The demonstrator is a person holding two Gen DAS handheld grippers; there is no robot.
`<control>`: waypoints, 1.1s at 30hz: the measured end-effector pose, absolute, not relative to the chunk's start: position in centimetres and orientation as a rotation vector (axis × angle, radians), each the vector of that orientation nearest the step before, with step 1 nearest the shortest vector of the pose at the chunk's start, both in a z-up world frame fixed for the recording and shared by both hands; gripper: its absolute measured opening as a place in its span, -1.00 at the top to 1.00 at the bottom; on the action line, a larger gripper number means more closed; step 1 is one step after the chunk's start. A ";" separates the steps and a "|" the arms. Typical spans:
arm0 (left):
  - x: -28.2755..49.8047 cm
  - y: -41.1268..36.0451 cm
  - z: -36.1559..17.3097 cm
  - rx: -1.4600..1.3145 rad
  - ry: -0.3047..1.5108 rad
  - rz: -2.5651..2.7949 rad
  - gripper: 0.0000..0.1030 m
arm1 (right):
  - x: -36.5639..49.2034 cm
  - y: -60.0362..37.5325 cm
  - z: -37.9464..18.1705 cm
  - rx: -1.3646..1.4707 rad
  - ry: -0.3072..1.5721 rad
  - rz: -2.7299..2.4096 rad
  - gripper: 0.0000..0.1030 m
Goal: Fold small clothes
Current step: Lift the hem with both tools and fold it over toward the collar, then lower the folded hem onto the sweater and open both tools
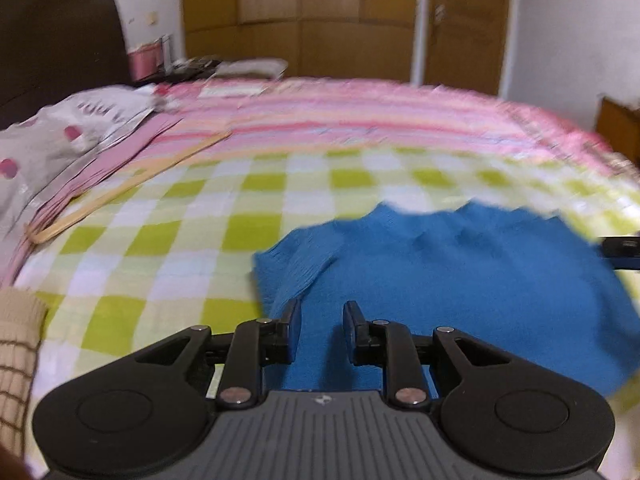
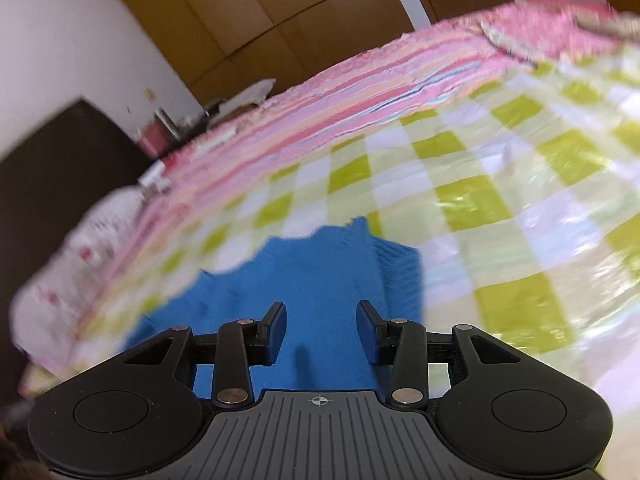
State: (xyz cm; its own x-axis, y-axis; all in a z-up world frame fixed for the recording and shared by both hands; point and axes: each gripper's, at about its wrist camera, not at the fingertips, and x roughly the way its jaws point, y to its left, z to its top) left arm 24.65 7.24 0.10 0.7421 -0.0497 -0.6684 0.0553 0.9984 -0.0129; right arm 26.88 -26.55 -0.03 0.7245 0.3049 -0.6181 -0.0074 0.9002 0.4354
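Observation:
A blue knit garment (image 1: 460, 280) lies flat on the green-and-white checked cloth (image 1: 168, 240) on the bed. My left gripper (image 1: 322, 312) is open, its fingers over the garment's near left part beside a ribbed sleeve. In the right wrist view the same blue garment (image 2: 312, 280) lies below my right gripper (image 2: 323, 316), which is open with fabric showing between the fingers. A black tip of the right gripper shows at the left wrist view's right edge (image 1: 622, 252). Both views are blurred.
A wooden hanger (image 1: 120, 188) lies on the cloth at the left. A grey dotted pillow (image 1: 48, 148) and a pink striped sheet (image 1: 360, 112) lie beyond. A beige knit piece (image 1: 18, 352) sits at the near left. Wooden wardrobes (image 1: 320, 16) stand behind the bed.

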 end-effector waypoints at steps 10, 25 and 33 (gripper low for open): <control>24.2 12.1 -0.6 -0.124 0.792 0.161 0.26 | 26.6 -28.0 -1.1 0.364 0.766 0.088 0.26; 21.0 9.8 -2.3 -0.163 0.824 -0.027 -0.08 | 25.2 -27.6 -3.0 0.419 0.840 0.178 -0.03; 19.8 10.7 -2.0 -0.224 0.807 -0.118 -0.10 | 24.2 -28.4 -3.5 0.504 0.853 0.243 -0.07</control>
State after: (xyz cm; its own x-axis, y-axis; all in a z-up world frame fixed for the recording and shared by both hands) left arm 19.80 10.71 -2.04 0.6867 -0.1899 -0.7017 0.0194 0.9697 -0.2434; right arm 24.22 -28.42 -3.52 0.6394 0.4001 -0.6565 -0.0059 0.8565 0.5162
